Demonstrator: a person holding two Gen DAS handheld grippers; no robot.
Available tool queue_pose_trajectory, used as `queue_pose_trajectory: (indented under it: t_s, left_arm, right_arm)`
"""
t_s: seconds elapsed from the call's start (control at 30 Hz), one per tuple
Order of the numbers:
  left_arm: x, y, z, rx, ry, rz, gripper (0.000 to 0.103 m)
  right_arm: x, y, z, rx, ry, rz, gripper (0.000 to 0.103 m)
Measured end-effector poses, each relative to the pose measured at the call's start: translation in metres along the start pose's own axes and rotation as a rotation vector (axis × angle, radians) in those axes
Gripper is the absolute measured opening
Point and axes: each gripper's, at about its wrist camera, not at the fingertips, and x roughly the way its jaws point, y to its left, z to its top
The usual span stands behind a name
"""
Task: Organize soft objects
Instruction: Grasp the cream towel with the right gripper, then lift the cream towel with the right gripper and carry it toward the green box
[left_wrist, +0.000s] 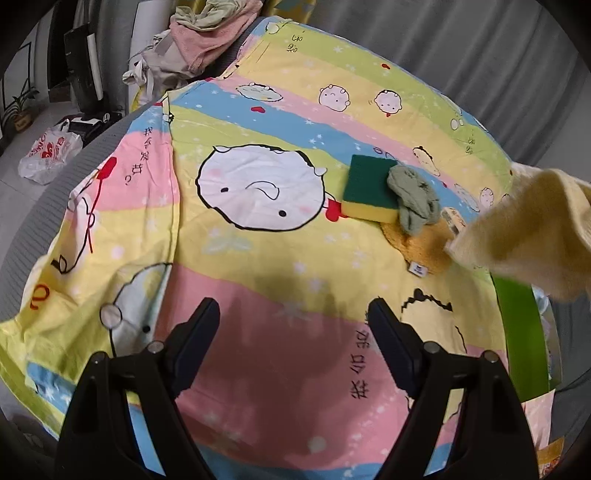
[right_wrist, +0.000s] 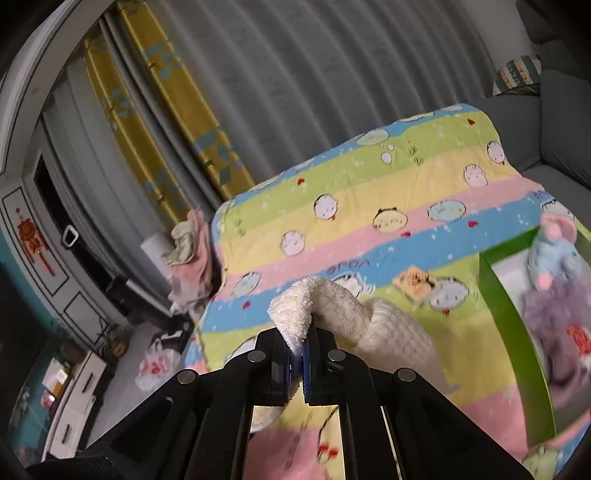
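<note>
A cartoon-printed sheet (left_wrist: 258, 266) with coloured stripes covers the surface. On it lie a green-and-yellow sponge (left_wrist: 369, 190), a crumpled green cloth (left_wrist: 415, 199) partly on the sponge, and an orange cloth (left_wrist: 424, 251).

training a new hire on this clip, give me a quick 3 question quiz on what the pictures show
1. True or false: the right claw is shut on the cream towel.
2. What lies on the green-and-yellow sponge? A) a grey-green cloth B) a plastic bag C) a pillow
3. Fill in: the left claw is ____, with nothing between its fingers.

Key
1. True: the towel's edge is pinched between the closed fingers and the rest hangs off to the right.
2. A: the grey-green cloth overlaps the sponge's right end on the cartoon sheet.
3. Open: it hangs over the bare sheet.
</note>
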Motion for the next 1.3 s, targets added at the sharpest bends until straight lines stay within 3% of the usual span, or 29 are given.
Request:
queue_pose_trajectory:
  t_s: [0.23,0.4,0.63,0.7,0.8,0.87,0.9,0.97,1.07,1.2,1.3]
  left_arm:
    - [-0.012,0.0,-0.004,-0.015,-0.03,-0.023,0.082]
    - [-0.01,0.0,-0.007,-0.045,0.002,-0.082,0.082]
    - [0.008,-0.024,-0.017,0.027,0.091,-0.111,0.082]
    - [0.013,-0.032,-0.02,0.035,0.109,-0.14,0.082]
    - [0.02,-0.048,-0.026,0.079,0.128,-0.139,0.082]
    - [0.024,-0.06,-0.029,0.108,0.145,-0.149,0.082]
    - [0.026,-0.064,-0.03,0.11,0.153,-0.17,0.082]
    - [0.028,-0.072,-0.032,0.104,0.163,-0.217,0.082]
    - [0.031,-0.086,-0.039,0.161,0.16,-0.188,0.082]
    - [0.038,-0.102,-0.043,0.215,0.16,-0.201,0.082]
    - [0.048,-0.114,-0.046,0.237,0.179,-0.226,0.082]
  right_arm:
    - [-0.022,-0.005,-0.047,0.037,0.078,0.028,0.005]
    - [0.016,-0.025,-0.074,0.074,0.196,-0.027,0.005]
    - [0.073,-0.061,-0.106,0.026,0.371,-0.236,0.005]
    - [0.073,-0.069,-0.107,0.032,0.389,-0.223,0.005]
    - [0.07,-0.08,-0.104,0.049,0.42,-0.21,0.018]
    - [0.067,-0.085,-0.102,0.074,0.441,-0.196,0.044]
    - [0.062,-0.087,-0.1,0.096,0.445,-0.169,0.05]
    - [0.05,-0.09,-0.095,0.112,0.425,-0.125,0.061]
    - [0.028,-0.095,-0.082,0.102,0.351,-0.126,0.074]
    - [0.027,-0.112,-0.068,0.145,0.293,-0.18,0.081]
    - [0.051,-0.118,-0.062,0.165,0.361,-0.169,0.081]
